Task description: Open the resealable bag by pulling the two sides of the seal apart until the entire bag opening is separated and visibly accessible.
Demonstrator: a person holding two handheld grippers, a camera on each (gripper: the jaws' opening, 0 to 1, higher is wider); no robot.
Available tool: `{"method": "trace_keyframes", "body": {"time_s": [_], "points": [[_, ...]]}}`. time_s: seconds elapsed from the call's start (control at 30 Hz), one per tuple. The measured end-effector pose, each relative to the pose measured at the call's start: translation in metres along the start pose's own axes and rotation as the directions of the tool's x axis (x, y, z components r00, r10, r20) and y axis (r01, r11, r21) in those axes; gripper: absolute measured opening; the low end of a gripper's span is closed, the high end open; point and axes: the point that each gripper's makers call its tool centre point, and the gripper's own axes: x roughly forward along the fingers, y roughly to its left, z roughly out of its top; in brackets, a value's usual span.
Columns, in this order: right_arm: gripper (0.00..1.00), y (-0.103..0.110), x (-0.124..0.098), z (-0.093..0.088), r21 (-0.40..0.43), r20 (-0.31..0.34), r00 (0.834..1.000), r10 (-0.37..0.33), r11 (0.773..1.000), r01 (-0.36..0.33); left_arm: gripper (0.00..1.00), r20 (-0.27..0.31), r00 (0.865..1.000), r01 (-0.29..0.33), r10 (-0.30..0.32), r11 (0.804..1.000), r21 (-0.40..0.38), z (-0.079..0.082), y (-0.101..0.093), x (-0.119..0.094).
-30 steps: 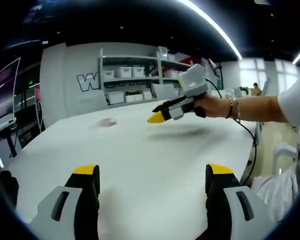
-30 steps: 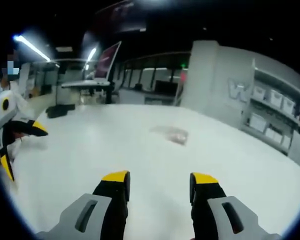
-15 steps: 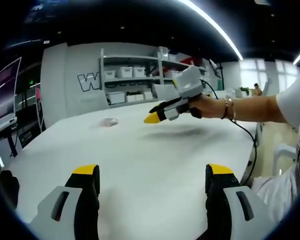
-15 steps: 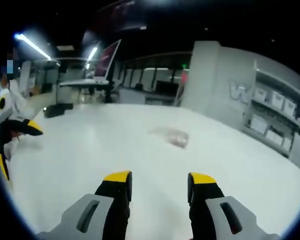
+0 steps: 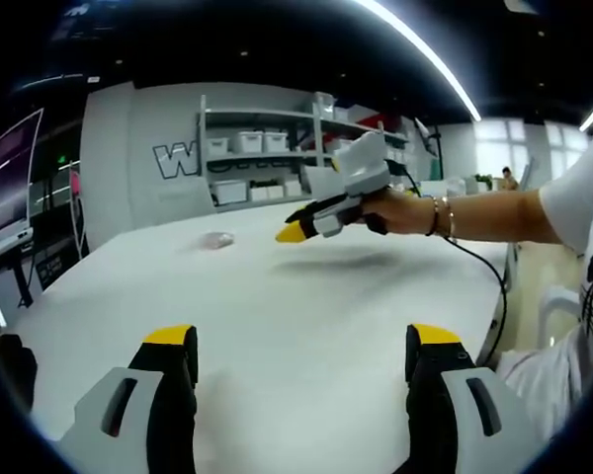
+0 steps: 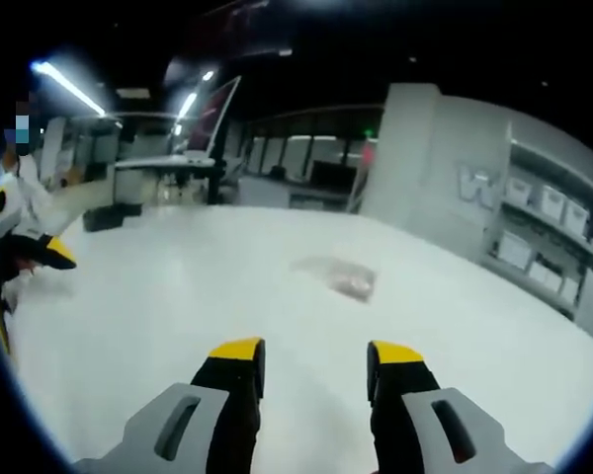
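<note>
A small clear resealable bag (image 5: 214, 240) with something pinkish inside lies flat on the white table (image 5: 306, 306), far across it in the left gripper view. In the right gripper view the bag (image 6: 342, 278) lies ahead of my right gripper (image 6: 310, 355), which stands open and empty above the table. My left gripper (image 5: 301, 341) is wide open with nothing between its jaws, low over the near part of the table. The right gripper (image 5: 295, 232), held by a hand, hovers above the table right of the bag in the left gripper view. The left gripper (image 6: 40, 252) shows at the left edge of the right gripper view.
Shelves (image 5: 267, 158) with white bins stand along the wall behind the table. A cable (image 5: 489, 286) hangs from the right gripper past the table's right edge. A desk with a monitor (image 6: 193, 128) stands far back in the right gripper view. A person's white sleeve (image 5: 578, 197) is at right.
The right gripper has moved a little left toward the bag, seen from the left gripper view; in its own view the bag sits slightly closer. Its jaws have narrowed slightly. The left gripper has stayed put.
</note>
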Motion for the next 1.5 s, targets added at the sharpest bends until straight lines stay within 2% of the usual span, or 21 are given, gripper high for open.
{"method": "trace_keyframes", "body": {"time_s": [0.23, 0.57, 0.7, 1.17, 1.37, 1.5], "points": [[0.38, -0.001, 0.003, 0.006, 0.006, 0.014, 1.000, 0.002, 1.000, -0.003, 0.85, -0.009, 1.000, 0.002, -0.002, 1.000, -0.007, 0.002, 0.000, 0.003], [0.35, 0.004, 0.014, 0.001, -0.027, 0.003, 1.000, 0.019, 0.999, -0.019, 0.85, -0.043, 0.999, -0.008, 0.008, 1.000, -0.018, 0.001, 0.003, 0.007], [0.32, 0.006, 0.019, 0.002, -0.038, 0.011, 1.000, 0.029, 0.999, -0.029, 0.85, -0.037, 0.999, -0.014, 0.013, 0.999, -0.030, 0.005, 0.004, 0.007], [0.30, -0.008, 0.035, 0.010, -0.036, 0.000, 0.999, 0.040, 0.999, -0.040, 0.85, -0.043, 0.999, 0.001, -0.004, 0.999, -0.054, 0.006, 0.000, 0.009], [0.29, -0.008, 0.039, 0.008, -0.084, -0.013, 0.999, 0.037, 0.996, -0.037, 0.85, -0.054, 0.999, 0.006, -0.009, 0.998, -0.062, 0.002, 0.000, 0.008], [0.28, -0.010, 0.043, 0.014, -0.110, -0.006, 0.999, 0.034, 0.993, -0.035, 0.84, -0.055, 0.998, 0.008, -0.011, 0.998, -0.060, 0.002, 0.000, 0.008]]}}
